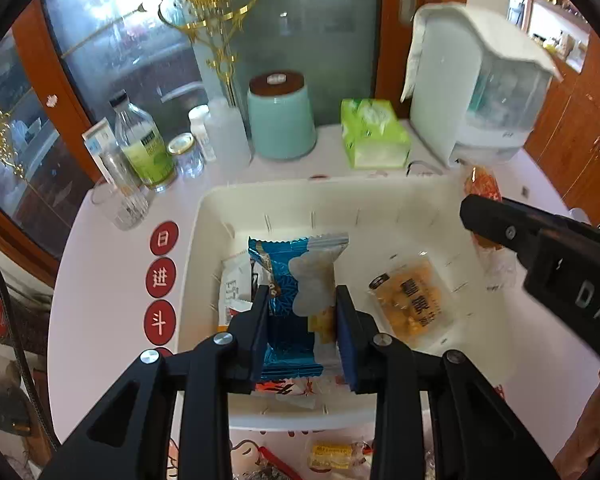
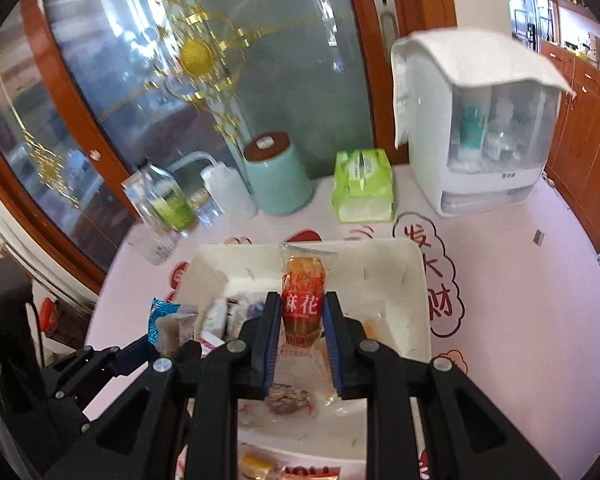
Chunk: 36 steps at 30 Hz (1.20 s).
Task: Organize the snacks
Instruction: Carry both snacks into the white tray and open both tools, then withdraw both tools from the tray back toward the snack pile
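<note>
A white bin (image 1: 204, 216) (image 2: 416, 276) stands on the table and holds several snack packets, among them a yellow one (image 1: 414, 304). My left gripper (image 1: 302, 300) is shut on a blue and clear snack packet (image 1: 296, 280) above the bin; it also shows in the right wrist view (image 2: 166, 318). My right gripper (image 2: 302, 306) is shut on an orange twist-snack packet with a red label (image 2: 304, 292) above the bin. The right gripper's finger (image 1: 496, 220) shows at the right of the left wrist view, with the orange packet (image 1: 482, 184) behind it.
Behind the bin stand a teal canister (image 1: 280, 120), a green tissue pack (image 1: 374, 132), a white cabinet-like container (image 1: 476, 92), bottles and jars (image 1: 144, 144) and a drinking glass (image 1: 120, 196). More snack packets (image 1: 332, 454) lie on the table in front of the bin.
</note>
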### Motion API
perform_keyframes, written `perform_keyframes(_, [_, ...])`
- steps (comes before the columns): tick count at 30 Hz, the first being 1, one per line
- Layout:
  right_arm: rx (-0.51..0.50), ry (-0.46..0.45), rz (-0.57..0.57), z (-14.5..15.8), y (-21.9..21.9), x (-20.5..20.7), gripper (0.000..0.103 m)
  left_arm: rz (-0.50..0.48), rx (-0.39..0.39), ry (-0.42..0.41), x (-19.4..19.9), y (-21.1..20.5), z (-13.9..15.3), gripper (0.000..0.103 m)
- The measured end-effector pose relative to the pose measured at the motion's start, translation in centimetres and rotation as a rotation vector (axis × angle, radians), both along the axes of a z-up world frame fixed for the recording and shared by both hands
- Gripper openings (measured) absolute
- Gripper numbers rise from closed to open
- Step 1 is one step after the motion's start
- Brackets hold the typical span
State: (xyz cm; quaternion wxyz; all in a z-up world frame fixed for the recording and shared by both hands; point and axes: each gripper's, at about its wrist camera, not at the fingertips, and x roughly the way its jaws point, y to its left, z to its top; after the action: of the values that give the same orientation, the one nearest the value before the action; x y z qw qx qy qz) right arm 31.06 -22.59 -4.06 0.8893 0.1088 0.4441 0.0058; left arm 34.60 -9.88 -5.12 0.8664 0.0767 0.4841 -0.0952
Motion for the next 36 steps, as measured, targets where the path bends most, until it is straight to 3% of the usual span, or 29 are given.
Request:
perform_keyframes(4, [-0.018,0.081,0.037,-2.8,0.4,1.3,0.023,-0.003,0.035,0.047,0.8,-1.0,-2.2,0.031])
perform_keyframes(6, [-0.013,0.106,0.048,-3.6,0.4,1.4,0.023,0.001,0.057,0.067,1.0,-1.3,-3.1,0.051])
perform_keyframes(7, [-0.014,0.114,0.048,-3.9,0.3,1.4,0.023,0.006,0.060,0.074,1.0,-1.3,-3.3,0.075])
perform_keyframes(8, [-0.009,0.115,0.047,-4.0,0.1,1.4,0.024,0.016,0.063,0.073,0.9,-1.2,-3.5,0.085])
perform_keyframes(12, [0.013,0.106,0.036,-3.6,-0.7,0.8,0.036,0.014,0.056,0.066,0.5,-1.0,-3.3,0.085])
perform_keyframes(20, [0.031,0.071,0.018,-1.9,-1.5,-1.2,0.037,0.027,0.048,0.033,-1.2,-0.6,-1.6,0.085])
perform_keyframes(36, [0.058,-0.015,0.119,3.0,-1.6,-7.7,0.037,0.073,0.025,-0.021,-7.6,2.3,3.2,0.085])
